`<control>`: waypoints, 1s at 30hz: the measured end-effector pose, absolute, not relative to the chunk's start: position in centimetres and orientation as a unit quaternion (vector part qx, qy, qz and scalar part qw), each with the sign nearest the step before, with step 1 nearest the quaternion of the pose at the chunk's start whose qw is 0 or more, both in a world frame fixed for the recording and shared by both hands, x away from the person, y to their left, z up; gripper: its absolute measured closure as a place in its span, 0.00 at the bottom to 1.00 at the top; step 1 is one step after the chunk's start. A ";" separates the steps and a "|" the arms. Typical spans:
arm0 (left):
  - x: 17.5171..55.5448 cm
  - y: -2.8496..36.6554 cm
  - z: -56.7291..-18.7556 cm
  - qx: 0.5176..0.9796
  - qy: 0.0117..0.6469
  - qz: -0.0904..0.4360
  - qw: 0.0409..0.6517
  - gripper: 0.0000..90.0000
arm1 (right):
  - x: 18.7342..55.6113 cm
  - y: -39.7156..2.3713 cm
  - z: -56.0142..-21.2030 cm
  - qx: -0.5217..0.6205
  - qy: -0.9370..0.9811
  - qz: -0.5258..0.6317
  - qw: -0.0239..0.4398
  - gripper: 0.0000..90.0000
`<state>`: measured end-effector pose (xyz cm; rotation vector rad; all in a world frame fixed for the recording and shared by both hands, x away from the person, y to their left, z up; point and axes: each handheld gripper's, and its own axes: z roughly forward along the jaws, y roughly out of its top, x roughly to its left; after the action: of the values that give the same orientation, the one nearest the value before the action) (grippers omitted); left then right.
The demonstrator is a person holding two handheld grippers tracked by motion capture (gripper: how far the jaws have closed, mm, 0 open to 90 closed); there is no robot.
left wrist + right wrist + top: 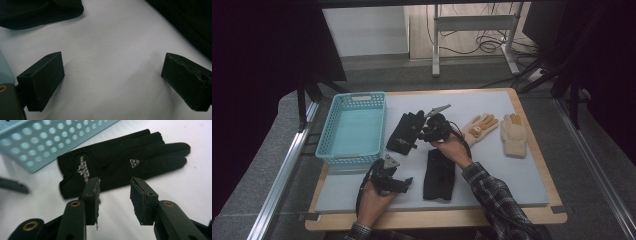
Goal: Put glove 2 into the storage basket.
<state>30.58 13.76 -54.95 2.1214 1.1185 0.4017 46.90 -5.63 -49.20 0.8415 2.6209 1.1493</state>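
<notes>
A black glove (404,131) with white logos lies flat beside the teal basket (354,127); in the right gripper view this glove (120,160) stretches just beyond the jaw tips. My right gripper (419,135) (115,182) is open, pointing at the glove's cuff edge with nothing between its pads. A second black glove (439,175) lies near the front of the mat. My left gripper (408,182) (112,67) rests low at the front left, jaws wide open over bare grey mat, with a black glove's edge (37,12) ahead of it.
Two beige gloves lie at the right of the mat, one orange-patched (479,127) and one fluffy (514,135). The basket's perforated wall (50,140) stands close behind the first black glove. The grey mat (492,175) covers a wooden table.
</notes>
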 end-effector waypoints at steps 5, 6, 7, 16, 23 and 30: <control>30.6 13.8 -55.0 0.818 0.432 0.154 0.349 0.05 | 48.6 -3.6 -50.1 0.284 0.877 0.377 0.088 0.49; 30.6 13.8 -55.0 0.818 0.432 0.154 0.349 0.05 | 48.9 -3.3 -50.2 0.285 0.876 0.378 0.089 0.47; 30.6 13.8 -55.0 0.818 0.432 0.154 0.349 0.05 | 49.2 -2.9 -50.4 0.287 0.875 0.379 0.090 0.45; 30.6 13.8 -55.0 0.817 0.432 0.154 0.349 0.05 | 51.2 -0.1 -52.6 0.304 0.879 0.354 0.097 0.39; 30.6 13.8 -55.0 0.818 0.432 0.154 0.348 0.05 | 51.3 0.4 -52.6 0.305 0.885 0.341 0.087 0.70; 30.6 13.7 -55.0 0.817 0.432 0.154 0.349 0.05 | 51.5 -0.2 -52.6 0.323 0.877 0.347 0.079 0.90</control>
<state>30.59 13.75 -54.96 2.1189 1.1195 0.3994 51.47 -0.20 -52.60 0.9660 2.6249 1.0399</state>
